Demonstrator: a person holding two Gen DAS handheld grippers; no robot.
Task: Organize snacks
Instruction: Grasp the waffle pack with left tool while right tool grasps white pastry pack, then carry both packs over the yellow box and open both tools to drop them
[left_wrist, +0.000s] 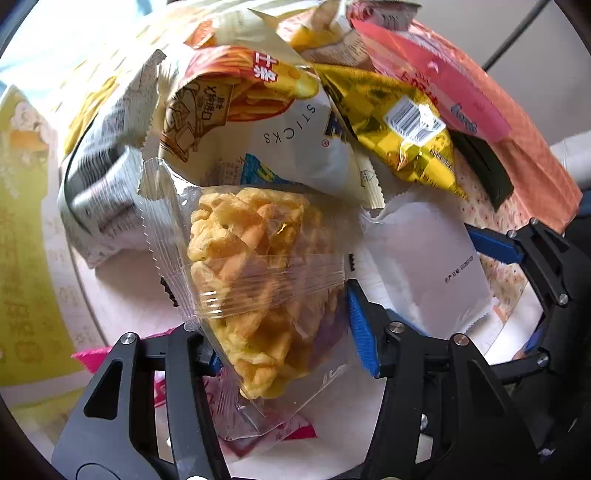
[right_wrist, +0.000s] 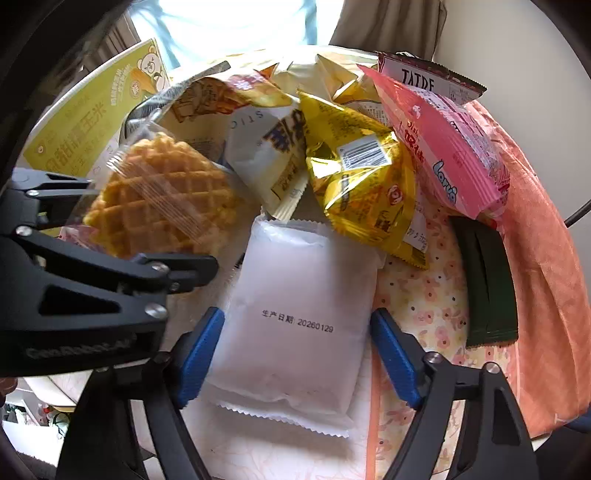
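Left gripper (left_wrist: 280, 317) clenched on the clear-wrapped golden waffle (left_wrist: 258, 280); right gripper (right_wrist: 295, 354) unclenched astride the flat white sachet (right_wrist: 299, 314), likely lining up its grab

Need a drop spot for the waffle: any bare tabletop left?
Bare white table below the white pouch; floral cloth free between pouch and green packet. Beyond the pouch, yellow bag and pink bag pile up.
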